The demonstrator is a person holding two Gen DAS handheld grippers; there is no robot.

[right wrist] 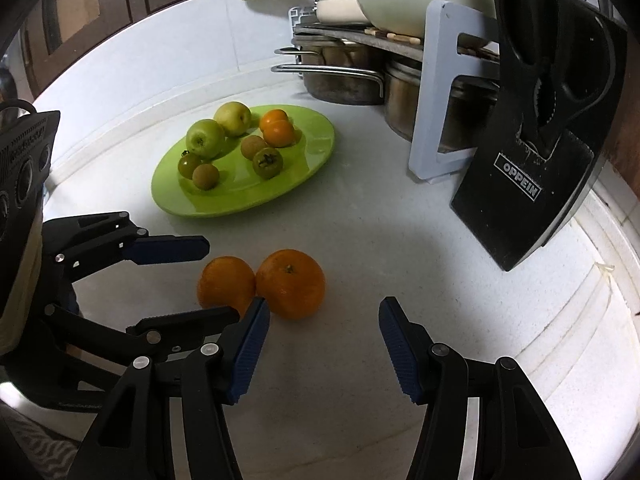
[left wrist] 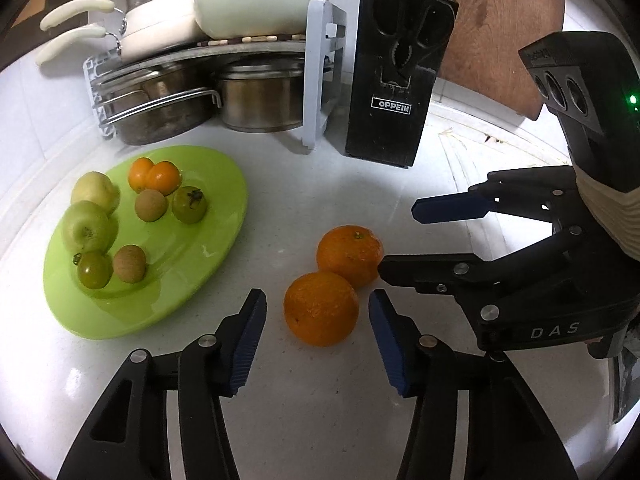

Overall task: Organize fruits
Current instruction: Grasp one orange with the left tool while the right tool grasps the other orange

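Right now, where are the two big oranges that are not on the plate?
The two oranges lie touching on the white counter, right of the green plate in the left wrist view, in front of the black knife block.

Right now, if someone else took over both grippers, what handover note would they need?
Left gripper: open, jaws on either side of the nearer orange, pads not yet pressing.
Right gripper: open, empty, poised over the second orange.
Both oranges sit touching each other on the white counter, off the plate.
Done: green plate already holds two apples, two small oranges, two green tomatoes and two brown fruits.
Left: grasp each orange and, presumably, move it onto the plate.
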